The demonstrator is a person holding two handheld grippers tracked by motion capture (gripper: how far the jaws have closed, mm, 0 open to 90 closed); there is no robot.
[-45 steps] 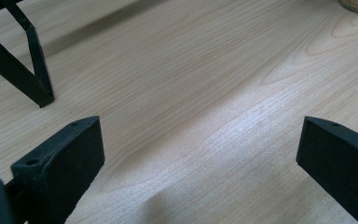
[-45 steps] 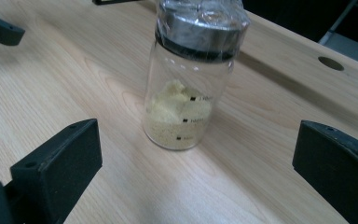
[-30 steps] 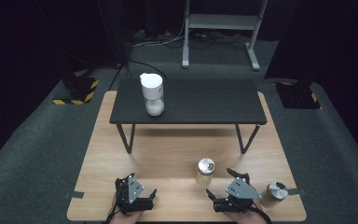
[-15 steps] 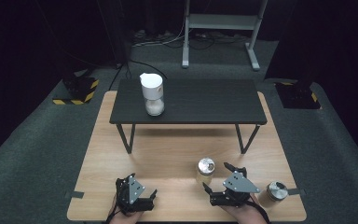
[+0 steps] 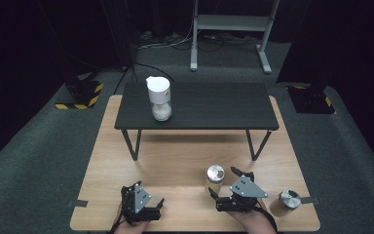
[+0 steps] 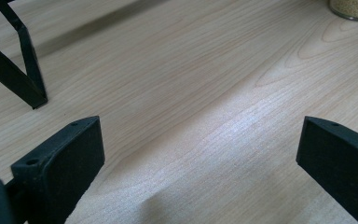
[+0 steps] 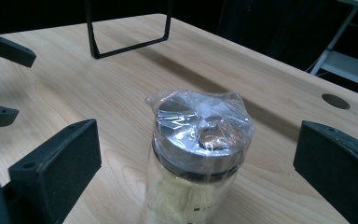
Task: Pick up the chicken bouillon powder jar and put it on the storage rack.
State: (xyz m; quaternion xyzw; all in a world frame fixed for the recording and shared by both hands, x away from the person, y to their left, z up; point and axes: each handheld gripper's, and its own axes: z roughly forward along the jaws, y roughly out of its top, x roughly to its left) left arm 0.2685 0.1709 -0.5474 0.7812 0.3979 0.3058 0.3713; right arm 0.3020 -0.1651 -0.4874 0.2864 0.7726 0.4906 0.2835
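The right gripper (image 7: 196,172) has its jaws wide apart, and the upright glass jar of pale grains (image 7: 198,154), with plastic film over its metal lid, stands between them on the wooden table (image 7: 270,88), touching neither. I judge the jaws need only close on it. The left gripper (image 5: 148,207) is also released, resting well apart to the left, so the right one is the nearer.

Each hand-held gripper (image 5: 228,187) is black, with blocky jaws and a grey three-cornered plate.

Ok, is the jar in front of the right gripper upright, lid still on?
Upright. The jar stands on the wooden table, its metal lid seated under plastic wrap, between the right gripper's open jaws, untouched.
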